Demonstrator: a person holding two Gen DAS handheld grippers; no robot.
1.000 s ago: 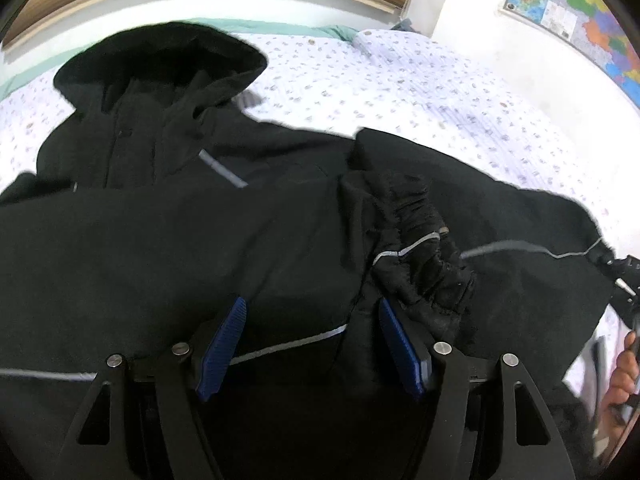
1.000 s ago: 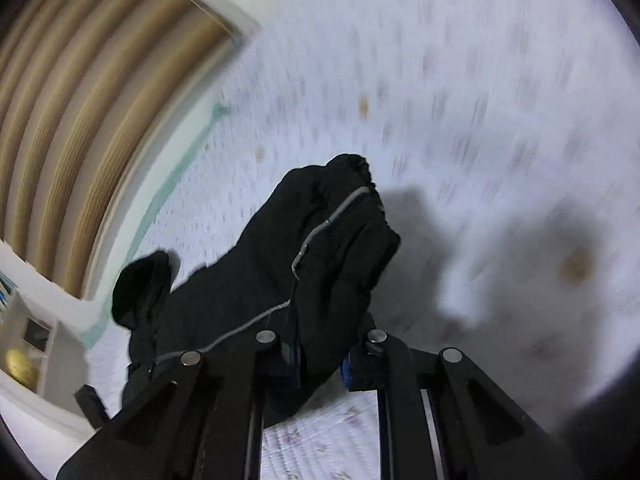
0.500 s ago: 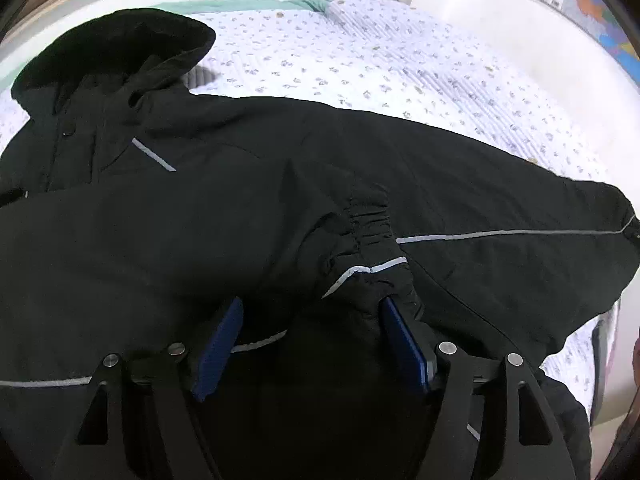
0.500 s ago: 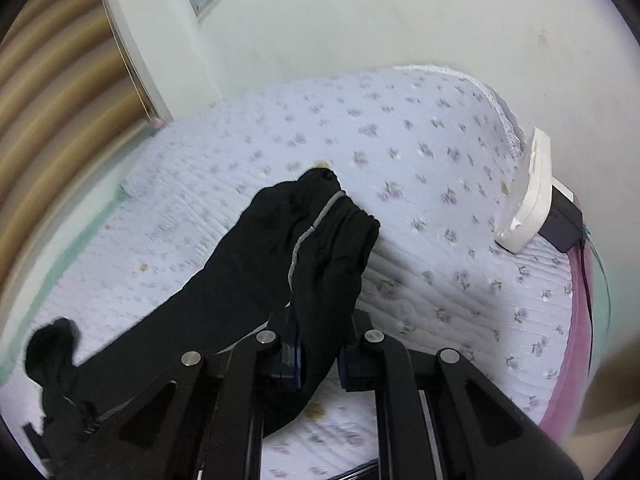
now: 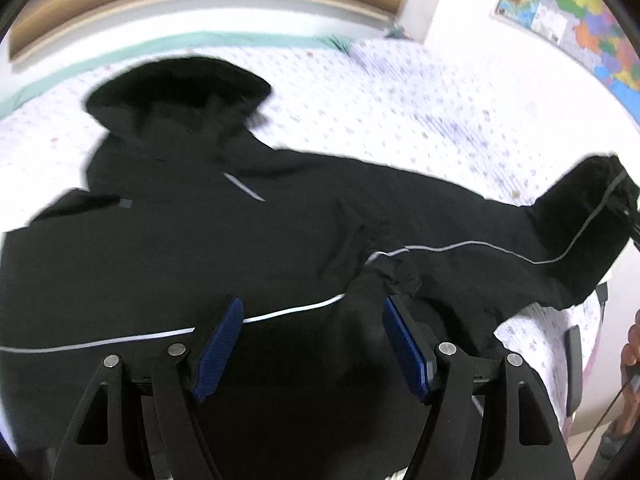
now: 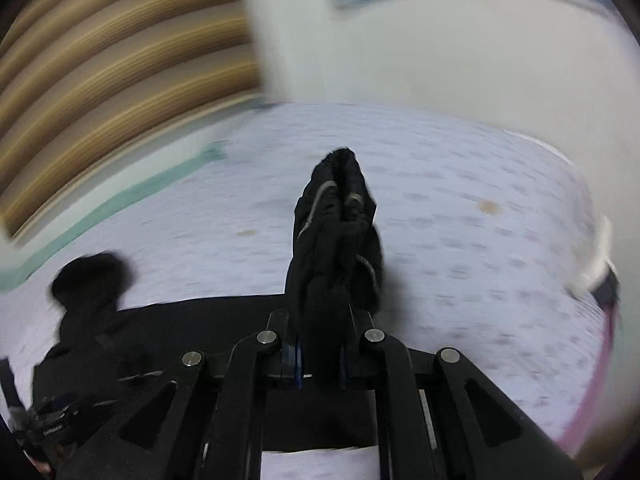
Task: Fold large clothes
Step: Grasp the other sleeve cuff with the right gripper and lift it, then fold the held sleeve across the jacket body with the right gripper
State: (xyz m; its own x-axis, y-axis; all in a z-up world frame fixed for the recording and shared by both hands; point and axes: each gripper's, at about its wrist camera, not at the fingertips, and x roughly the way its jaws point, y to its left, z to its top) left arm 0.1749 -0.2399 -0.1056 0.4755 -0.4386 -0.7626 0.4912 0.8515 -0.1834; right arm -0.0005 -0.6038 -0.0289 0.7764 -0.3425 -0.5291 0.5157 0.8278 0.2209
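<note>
A: We start at our right gripper (image 6: 320, 360). What do we have there?

B: Its jaws are pinched tight on the bunched cuff of one sleeve (image 6: 336, 240), which pokes up past the fingertips. That sleeve belongs to the large black hooded jacket with thin grey piping (image 5: 280, 248).

A: And our left gripper (image 5: 312, 344)?

B: Its blue-padded fingers (image 5: 218, 352) stand wide apart, low over the jacket's body. Black cloth fills the gap between them, but the pads press on nothing, so we hold nothing there.

A: Where is the jacket itself?

B: Spread across the bed's white floral-print sheet (image 5: 400, 112), hood (image 5: 176, 88) toward the far edge, the held sleeve (image 5: 580, 232) stretched out to the right. A colourful wall map (image 5: 580, 20) hangs beyond.

A: What could go wrong from here?

B: We judge the gathered cuff is thick and slippery, so it could slide out of the right pinch if we swing it quickly. With nothing pinning the body, pulling the sleeve could also drag the whole jacket askew and spoil the fold.
</note>
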